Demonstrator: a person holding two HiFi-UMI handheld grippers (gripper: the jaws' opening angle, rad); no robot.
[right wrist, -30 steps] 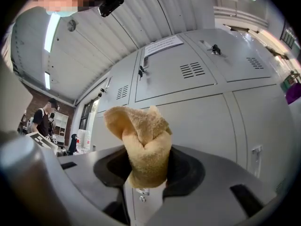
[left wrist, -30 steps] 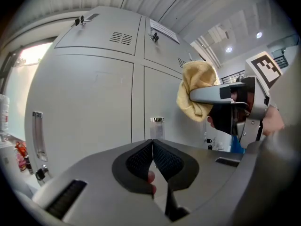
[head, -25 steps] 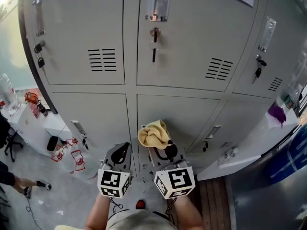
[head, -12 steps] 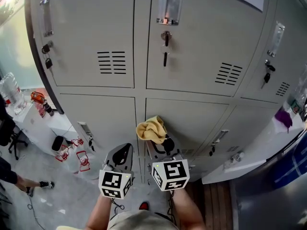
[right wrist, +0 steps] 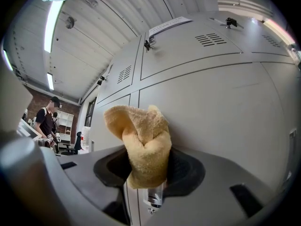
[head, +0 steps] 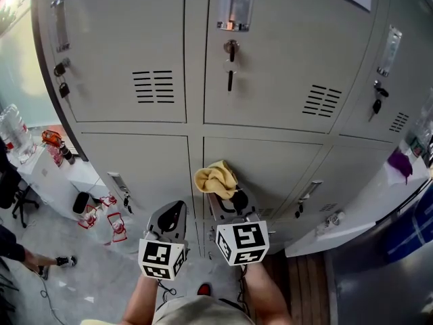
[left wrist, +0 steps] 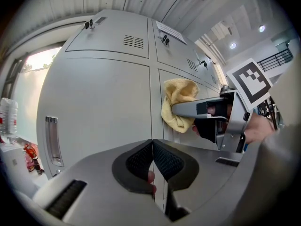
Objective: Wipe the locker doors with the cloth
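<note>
The right gripper [head: 227,196], jaws clamped on the cloth [head: 215,179], holds it at the lower middle door [head: 277,164] — wiping seems barely begun — beside the left gripper [head: 172,212], jaws together, empty.

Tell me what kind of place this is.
Likely a locker area in a workplace or workshop. Grey metal locker doors fill the view, with vent slots and keys hanging in the locks. A white side table holds bottles, and the ceiling is corrugated.
</note>
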